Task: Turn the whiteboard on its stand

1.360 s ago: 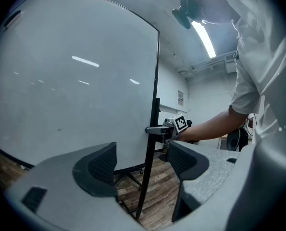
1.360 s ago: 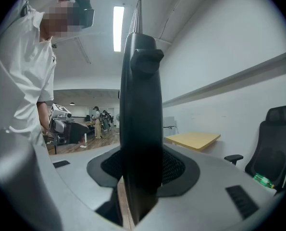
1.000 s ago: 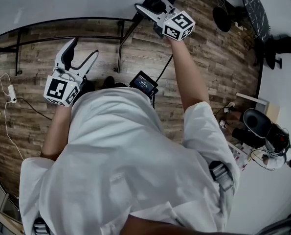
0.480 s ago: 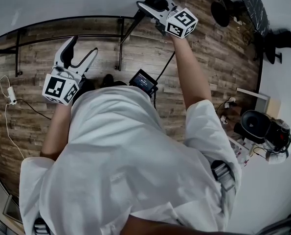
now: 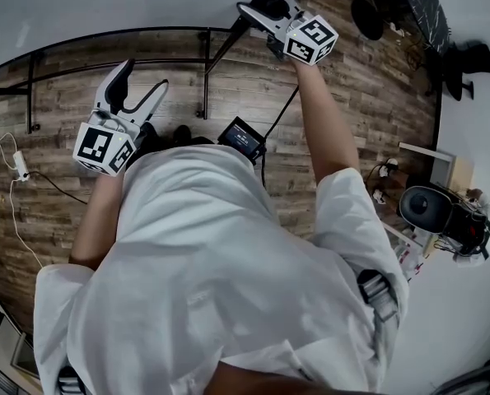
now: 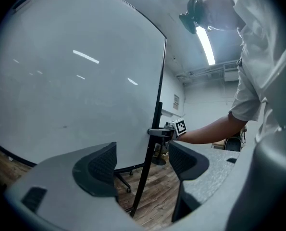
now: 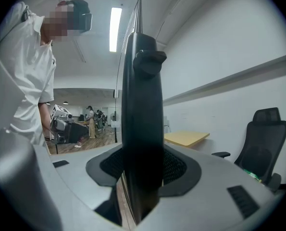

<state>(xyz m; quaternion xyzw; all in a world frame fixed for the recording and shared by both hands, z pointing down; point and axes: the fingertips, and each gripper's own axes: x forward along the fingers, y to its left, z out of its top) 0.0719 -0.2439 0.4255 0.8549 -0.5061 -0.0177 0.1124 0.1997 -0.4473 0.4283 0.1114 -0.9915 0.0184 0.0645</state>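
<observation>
Facing me, the whiteboard (image 6: 75, 71) stands upright on its stand right in front of me. Its long side runs level from my left across to my right hand. The face is glossy, flat and blank white, with ceiling light streaks on it and a thin black rim. From my right gripper view it shows edge-on, a thin line rising straight up.

The frame post (image 7: 140, 105) at the board's right edge is a black, smooth upright bar. It has a round knob (image 7: 150, 60) on its side, up near the pivot.

My right gripper (image 5: 261, 15) is clamped on that post, with the ribbed dark pads against it on both sides. Its jaws have just eased a bit wider with the post between them.

My left gripper (image 5: 143, 78) points level at the board face. Its jaws are spread with nothing between them, clear of the board.

The stand legs (image 5: 203, 72) are thin black tubes on a brown wood-plank floor (image 5: 352, 97).

A black mesh office chair (image 7: 265, 138) and a pale wooden desk (image 7: 186, 138) sit by the white wall (image 7: 229, 47) to the right.
</observation>
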